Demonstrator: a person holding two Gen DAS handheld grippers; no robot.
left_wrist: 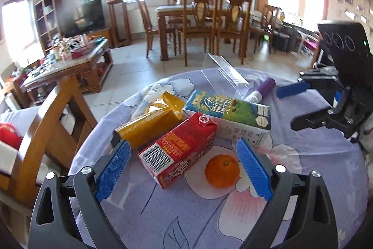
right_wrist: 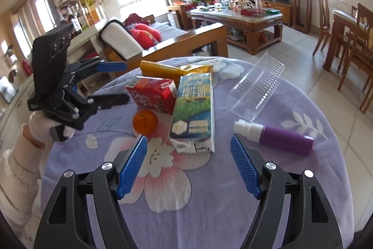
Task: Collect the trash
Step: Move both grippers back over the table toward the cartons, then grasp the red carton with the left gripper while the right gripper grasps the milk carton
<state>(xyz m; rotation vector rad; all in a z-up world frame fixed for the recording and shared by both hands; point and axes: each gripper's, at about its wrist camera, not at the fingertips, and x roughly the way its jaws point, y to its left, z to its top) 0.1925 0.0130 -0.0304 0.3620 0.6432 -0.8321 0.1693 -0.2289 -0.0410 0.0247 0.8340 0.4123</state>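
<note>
On the round table with the purple flowered cloth (left_wrist: 209,221) lie a red carton (left_wrist: 179,148), a yellow carton (left_wrist: 149,123), a green-and-blue milk carton (left_wrist: 230,113), a clear plastic tray (left_wrist: 223,76), a purple bottle with a white cap (left_wrist: 263,90) and an orange (left_wrist: 222,170). My left gripper (left_wrist: 184,167) is open, its jaws either side of the red carton and the orange. My right gripper (right_wrist: 188,165) is open and empty, just short of the milk carton (right_wrist: 193,109). The right wrist view also shows the red carton (right_wrist: 151,92), yellow carton (right_wrist: 172,70), tray (right_wrist: 256,83), bottle (right_wrist: 277,138) and orange (right_wrist: 145,121).
A wooden bench (left_wrist: 46,123) stands at the table's left edge. A cluttered coffee table (left_wrist: 70,60) and a dining table with chairs (left_wrist: 200,22) stand beyond on the tiled floor. The other gripper shows in each view: the right one (left_wrist: 303,106), the left one (right_wrist: 116,83).
</note>
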